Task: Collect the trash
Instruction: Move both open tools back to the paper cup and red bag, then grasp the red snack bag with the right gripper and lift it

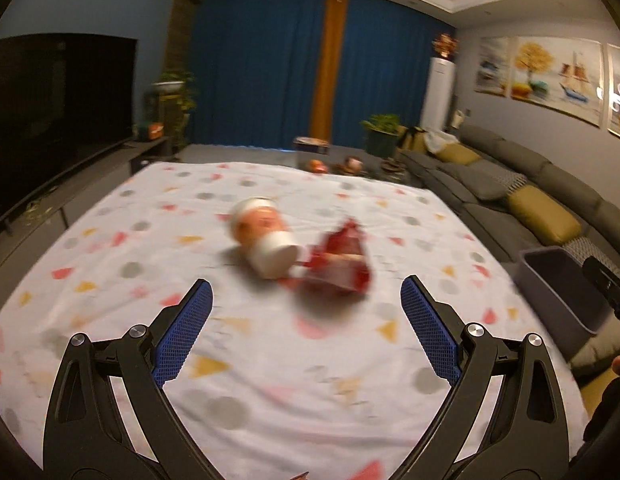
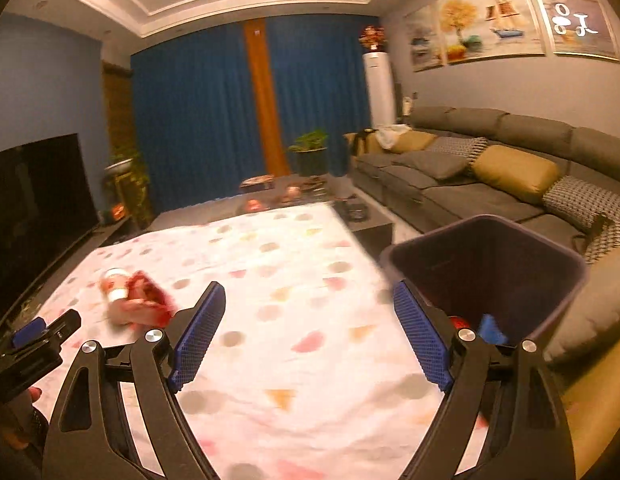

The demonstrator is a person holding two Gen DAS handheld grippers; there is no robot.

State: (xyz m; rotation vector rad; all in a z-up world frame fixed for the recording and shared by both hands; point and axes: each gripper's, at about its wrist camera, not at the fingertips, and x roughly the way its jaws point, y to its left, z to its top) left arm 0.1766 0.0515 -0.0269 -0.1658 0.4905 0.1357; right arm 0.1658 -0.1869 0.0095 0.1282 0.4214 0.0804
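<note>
White cloth with coloured dots and triangles (image 1: 149, 248) is covering the bench, and two pieces of trash are lying on it, both blurred. One is a cup-like container (image 1: 265, 240), white at both ends with an orange-red band, lying on its side. Touching it on the right is a crumpled red wrapper (image 1: 342, 264).

The left hand-held gripper (image 1: 305, 292) is hovering above the cloth with its blue-padded fingers (image 1: 189, 328) spread wide and nothing between them; the cup and wrapper are sitting just ahead of the fingertips, apart from them. In the right wrist view the same pair, container (image 2: 114, 284) and wrapper (image 2: 145, 300), is showing at the left side of the cloth (image 2: 289, 320), with the left hand-held gripper (image 2: 41, 334) poking in at the left edge near them.

The right hand-held gripper (image 2: 307, 292) is also gaping wide and carrying nothing, hanging over the cloth with its right finger in front of a dark bin (image 2: 566, 292). The bin is standing just beside the bench's right edge, in front of a grey sofa (image 2: 490, 184). Inside the bin something red (image 2: 458, 323) and something blue (image 2: 492, 330) are lying at the bottom. In the left wrist view the bin (image 1: 558, 292) is appearing at the right, off the cloth.
</note>
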